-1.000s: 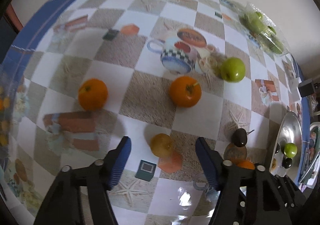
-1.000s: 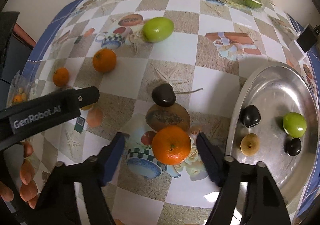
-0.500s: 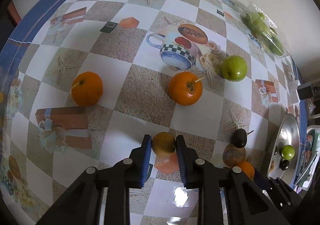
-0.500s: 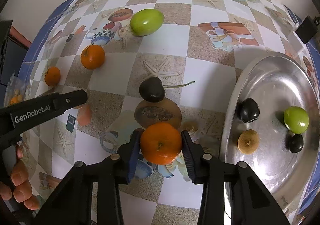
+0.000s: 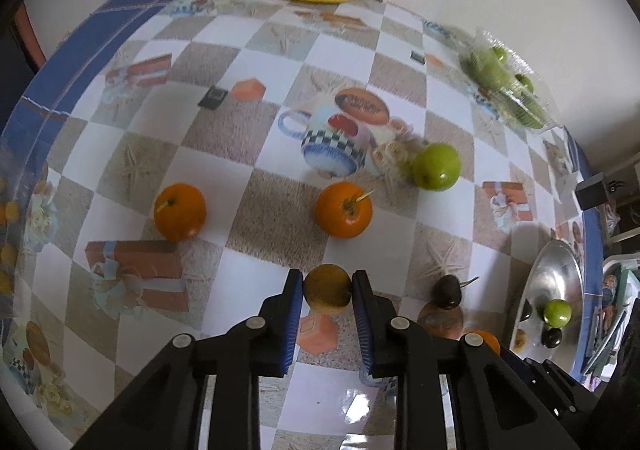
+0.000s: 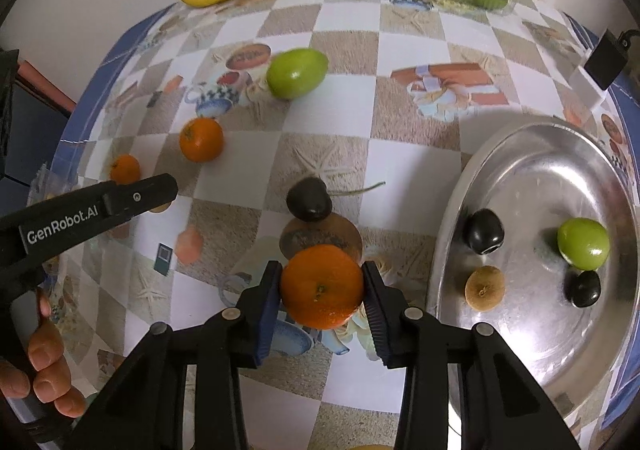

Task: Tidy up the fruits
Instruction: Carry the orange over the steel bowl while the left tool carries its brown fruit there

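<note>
The left gripper [image 5: 327, 286] reaches forward low over the checkered tablecloth [image 5: 260, 222], its blue pads pinching a small brownish-yellow fruit [image 5: 327, 287] at the tips. Two oranges lie ahead of it. The right gripper [image 6: 322, 286] points forward the same way, clamped on an orange [image 6: 322, 286], with a dark plum [image 6: 309, 199] just beyond. To its right sits a metal tray [image 6: 520, 154] holding four fruits.

wrist views, downward, near, shared tablecloth [image 5: 256, 210] (checkered)
</note>
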